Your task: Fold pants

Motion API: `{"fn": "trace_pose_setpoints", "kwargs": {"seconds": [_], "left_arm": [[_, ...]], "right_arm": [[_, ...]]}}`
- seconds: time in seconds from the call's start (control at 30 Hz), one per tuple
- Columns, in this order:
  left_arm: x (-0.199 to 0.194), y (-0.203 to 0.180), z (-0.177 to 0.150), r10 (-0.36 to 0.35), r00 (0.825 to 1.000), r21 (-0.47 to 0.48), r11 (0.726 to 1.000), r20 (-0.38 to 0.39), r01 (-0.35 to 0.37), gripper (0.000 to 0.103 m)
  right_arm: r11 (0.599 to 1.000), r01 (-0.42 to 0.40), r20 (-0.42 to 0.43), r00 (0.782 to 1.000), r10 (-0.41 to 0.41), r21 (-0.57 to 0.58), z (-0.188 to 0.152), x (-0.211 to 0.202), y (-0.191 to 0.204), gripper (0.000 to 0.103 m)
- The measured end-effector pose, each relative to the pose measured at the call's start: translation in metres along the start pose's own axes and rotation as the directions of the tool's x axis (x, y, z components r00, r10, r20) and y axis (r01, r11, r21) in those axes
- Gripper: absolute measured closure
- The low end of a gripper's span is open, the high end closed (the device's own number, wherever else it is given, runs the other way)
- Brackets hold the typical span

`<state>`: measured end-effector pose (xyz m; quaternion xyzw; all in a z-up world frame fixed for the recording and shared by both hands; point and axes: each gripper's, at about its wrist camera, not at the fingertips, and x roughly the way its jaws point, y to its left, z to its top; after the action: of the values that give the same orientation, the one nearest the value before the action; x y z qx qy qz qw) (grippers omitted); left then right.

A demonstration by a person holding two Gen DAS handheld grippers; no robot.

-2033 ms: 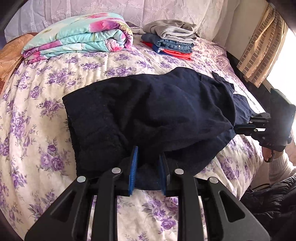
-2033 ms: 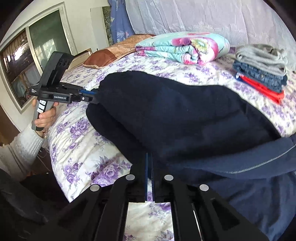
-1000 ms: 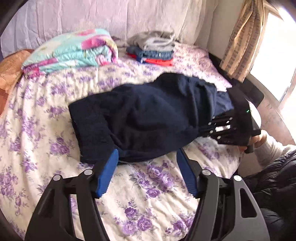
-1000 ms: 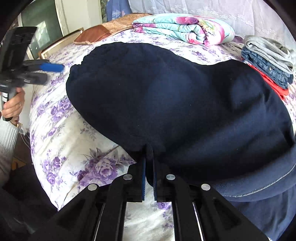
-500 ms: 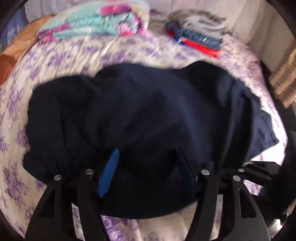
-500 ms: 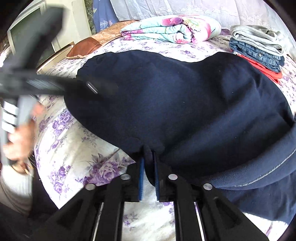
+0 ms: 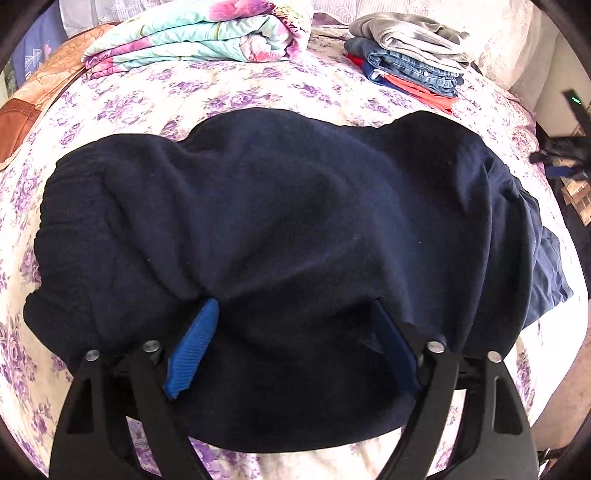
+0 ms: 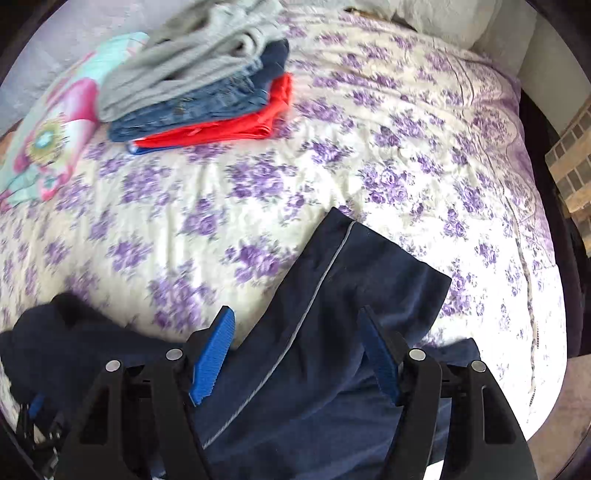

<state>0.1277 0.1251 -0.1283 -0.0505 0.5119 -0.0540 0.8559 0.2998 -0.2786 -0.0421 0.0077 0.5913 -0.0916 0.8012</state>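
Note:
Dark navy pants (image 7: pixel 295 221) lie bunched across the flowered bed. My left gripper (image 7: pixel 291 314) is open over their near edge, its blue pads on either side of a fold of cloth, not closed on it. In the right wrist view the pants' leg end (image 8: pixel 332 332), with a thin grey stripe, lies flat under my right gripper (image 8: pixel 295 321), which is open and holds nothing. The right gripper also shows at the far right of the left wrist view (image 7: pixel 561 158).
A folded floral quilt (image 7: pixel 195 33) and a stack of folded clothes (image 7: pixel 406 55) lie at the back of the bed. The purple-flowered bedspread (image 8: pixel 369 129) covers the bed. The bed's right edge (image 8: pixel 546 258) drops off by a curtain.
My right gripper has let go of the pants, opened and swung toward the leg end. My left gripper, open, has moved in over the pants' near edge.

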Motion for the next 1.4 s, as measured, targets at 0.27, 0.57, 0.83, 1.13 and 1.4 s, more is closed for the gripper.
{"fn": "trace_pose_setpoints", "kwargs": {"seconds": [0.27, 0.57, 0.83, 1.13, 1.4], "left_arm": [[0.007, -0.009, 0.006, 0.002, 1.0, 0.051, 0.999, -0.006, -0.002, 0.005], [0.006, -0.007, 0.007, -0.015, 1.0, 0.046, 0.999, 0.013, 0.014, 0.005], [-0.031, 0.008, -0.008, -0.026, 1.0, -0.009, 1.0, -0.014, 0.026, 0.084], [-0.084, -0.036, -0.034, -0.033, 0.987, 0.079, 0.997, 0.157, 0.02, 0.103], [-0.009, -0.056, -0.038, 0.022, 0.999, 0.104, 0.994, 0.03, -0.025, 0.102]], "right_arm": [[0.977, 0.205, -0.279, 0.943, -0.179, 0.065, 0.04, 0.1, 0.002, 0.038], [0.986, 0.133, -0.154, 0.981, -0.117, 0.1, 0.028, 0.066, -0.025, 0.091], [0.981, -0.07, 0.19, 0.981, 0.035, 0.183, -0.077, -0.048, -0.115, 0.091], [0.905, -0.212, 0.269, 0.956, 0.114, 0.37, -0.233, 0.006, -0.202, 0.094], [0.863, -0.294, 0.317, 0.934, 0.167, 0.411, -0.259, 0.036, -0.204, 0.094]]}}
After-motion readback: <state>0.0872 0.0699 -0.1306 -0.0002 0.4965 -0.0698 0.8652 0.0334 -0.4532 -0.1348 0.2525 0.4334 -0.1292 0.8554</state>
